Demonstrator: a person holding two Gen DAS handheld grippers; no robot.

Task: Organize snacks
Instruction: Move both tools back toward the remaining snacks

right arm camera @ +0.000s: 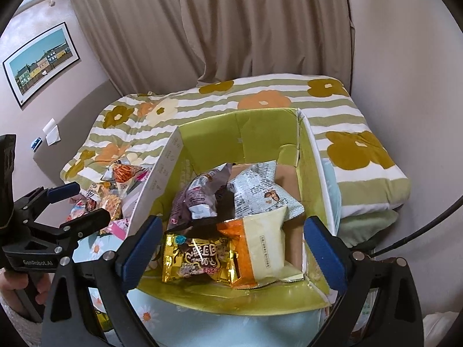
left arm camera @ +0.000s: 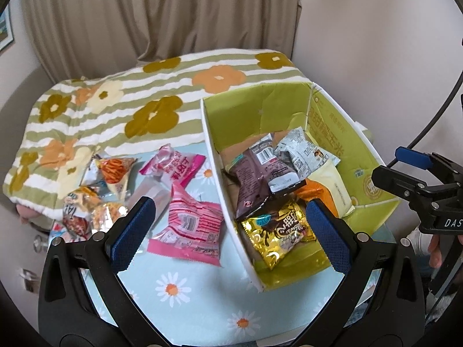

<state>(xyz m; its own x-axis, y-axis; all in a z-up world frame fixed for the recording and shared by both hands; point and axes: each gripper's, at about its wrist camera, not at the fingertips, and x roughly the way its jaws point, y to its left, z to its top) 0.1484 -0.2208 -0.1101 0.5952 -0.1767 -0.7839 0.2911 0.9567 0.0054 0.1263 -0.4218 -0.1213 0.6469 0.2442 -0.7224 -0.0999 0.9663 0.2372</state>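
A green cardboard box point(left arm camera: 361, 147) point(right arm camera: 260, 133) stands on the bed and holds several snack packs: a gold one point(left arm camera: 277, 234) point(right arm camera: 199, 257), a brown one point(left arm camera: 260, 173) point(right arm camera: 196, 199), a grey printed one point(left arm camera: 303, 150) point(right arm camera: 257, 190), a cream one point(left arm camera: 330, 188) point(right arm camera: 266, 248). Left of the box lie two pink packs point(left arm camera: 191, 228) point(left arm camera: 176, 164) and a pile of orange snack packs point(left arm camera: 98, 193) point(right arm camera: 121, 179). My left gripper point(left arm camera: 231, 231) is open and empty above the box's left wall. My right gripper point(right arm camera: 231, 248) is open and empty over the box.
A striped flower quilt point(left arm camera: 144, 110) point(right arm camera: 361, 150) lies folded behind the box. The sheet point(left arm camera: 188, 283) is light blue with daisies. Beige curtains point(right arm camera: 246, 29) hang behind, with walls on both sides and a framed picture point(right arm camera: 40, 60) on the left wall.
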